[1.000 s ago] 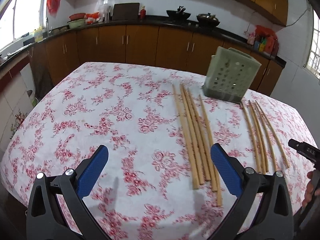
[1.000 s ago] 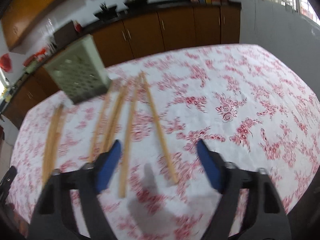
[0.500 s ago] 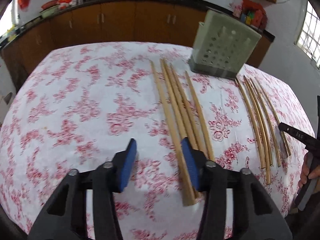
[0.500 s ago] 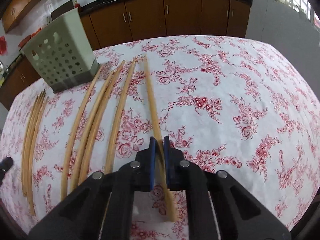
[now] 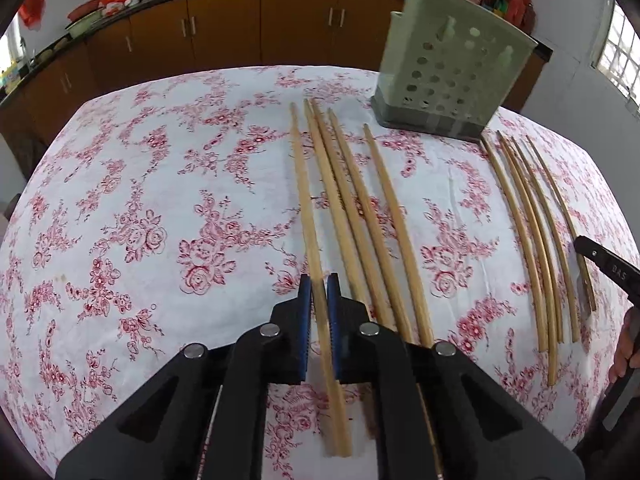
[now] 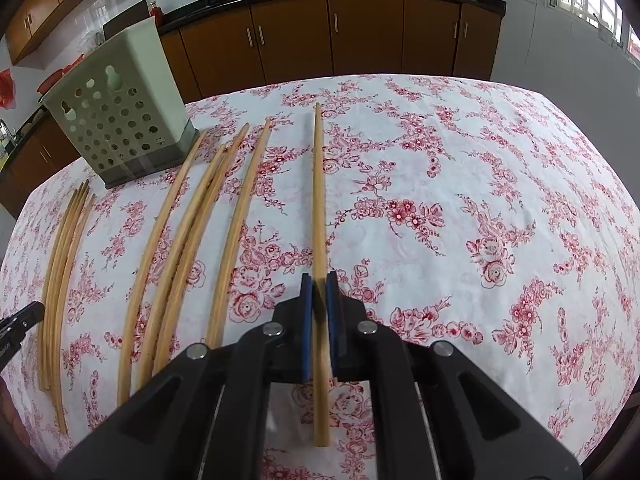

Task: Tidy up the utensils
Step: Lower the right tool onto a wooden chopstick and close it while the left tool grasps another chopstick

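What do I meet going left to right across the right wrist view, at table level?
Left gripper's tip → tight bundle of thin chopsticks → four loose chopsticks → single chopstick clamped in the right gripper → bare floral tablecloth.

Only one bit of lettering shows up: pale capitals reading "DAS" on the black finger of the right gripper (image 5: 608, 268), poking in over the right edge of the tablecloth (image 5: 160, 200). Any letters past those are cut off, and nothing else is legible.
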`<state>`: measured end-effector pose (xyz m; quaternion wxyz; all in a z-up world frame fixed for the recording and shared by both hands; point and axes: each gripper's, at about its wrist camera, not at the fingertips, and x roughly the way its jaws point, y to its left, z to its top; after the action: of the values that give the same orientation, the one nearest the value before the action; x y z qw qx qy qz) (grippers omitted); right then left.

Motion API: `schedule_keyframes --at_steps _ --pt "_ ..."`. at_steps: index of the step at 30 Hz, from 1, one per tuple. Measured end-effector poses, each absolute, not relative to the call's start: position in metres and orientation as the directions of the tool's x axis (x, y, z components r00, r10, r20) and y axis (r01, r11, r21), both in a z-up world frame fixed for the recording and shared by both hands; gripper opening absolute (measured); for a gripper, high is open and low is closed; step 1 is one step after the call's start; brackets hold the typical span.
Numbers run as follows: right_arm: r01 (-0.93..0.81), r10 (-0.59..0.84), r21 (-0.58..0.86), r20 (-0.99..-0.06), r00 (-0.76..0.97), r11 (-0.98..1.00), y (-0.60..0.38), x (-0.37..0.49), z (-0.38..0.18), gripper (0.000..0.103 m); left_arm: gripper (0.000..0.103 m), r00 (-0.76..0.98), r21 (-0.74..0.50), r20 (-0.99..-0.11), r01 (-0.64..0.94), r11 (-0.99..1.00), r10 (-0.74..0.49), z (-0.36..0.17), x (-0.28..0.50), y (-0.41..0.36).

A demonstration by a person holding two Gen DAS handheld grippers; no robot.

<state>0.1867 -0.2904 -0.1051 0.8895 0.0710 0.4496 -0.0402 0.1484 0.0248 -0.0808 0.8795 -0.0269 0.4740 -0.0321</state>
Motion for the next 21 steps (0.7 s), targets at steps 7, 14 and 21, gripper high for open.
schedule_keyframes --at_steps 7,14,21 --pt "0.167 -0.032 0.085 -0.802 0.597 0.982 -0.305 0.204 -0.104 0.008 0.008 0.56 -0.043 -0.828 -0.097 0.994 0.019 -0.081 0.174 0.064" --pt "0.193 -0.052 0.087 -0.787 0.615 0.977 -0.317 0.215 -0.107 0.008 0.009 0.599 -0.021 -0.801 -0.055 0.998 0.016 -0.084 0.187 0.079" --pt "0.179 -0.075 0.052 -0.771 0.633 0.983 -0.311 0.205 -0.11 0.009 0.014 0.631 -0.018 -0.776 -0.033 0.999 0.007 -0.084 0.179 0.074"
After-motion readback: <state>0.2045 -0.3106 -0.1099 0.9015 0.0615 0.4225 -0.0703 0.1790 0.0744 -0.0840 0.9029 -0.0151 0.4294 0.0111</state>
